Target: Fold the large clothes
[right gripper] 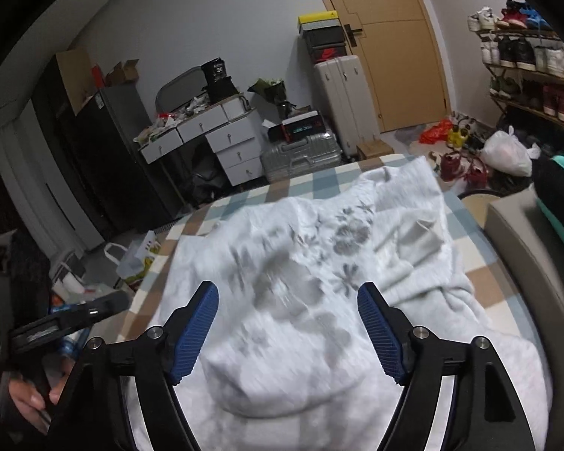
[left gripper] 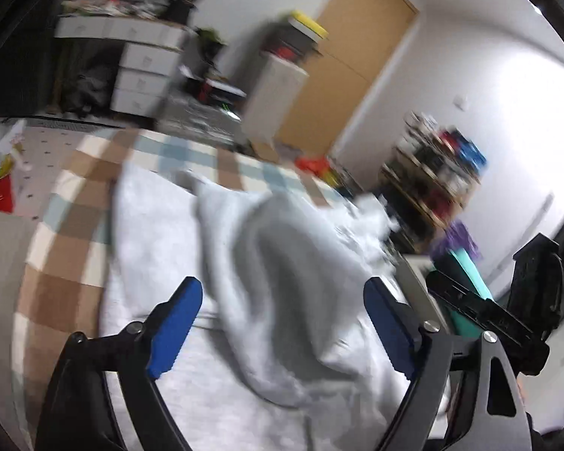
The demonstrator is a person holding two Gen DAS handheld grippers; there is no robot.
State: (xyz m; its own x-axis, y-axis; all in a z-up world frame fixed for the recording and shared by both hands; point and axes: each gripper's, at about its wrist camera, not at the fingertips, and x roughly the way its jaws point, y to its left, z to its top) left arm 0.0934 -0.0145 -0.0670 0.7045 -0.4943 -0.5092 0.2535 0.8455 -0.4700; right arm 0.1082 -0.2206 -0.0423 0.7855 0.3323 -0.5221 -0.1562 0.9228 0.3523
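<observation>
Both grippers (left gripper: 284, 293) (right gripper: 287, 300) gape above rumpled white garment (right gripper: 319, 263) on checked bedcover (right gripper: 481, 293).

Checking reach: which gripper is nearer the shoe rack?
Right. The right gripper is on the shoe rack side; the left gripper sits farther left over the garment.

Garment (right gripper: 312, 263): large, white, grey floral print on the front, rumpled, partly bunched up, lying spread over checked bedcover (right gripper: 293, 184).
</observation>
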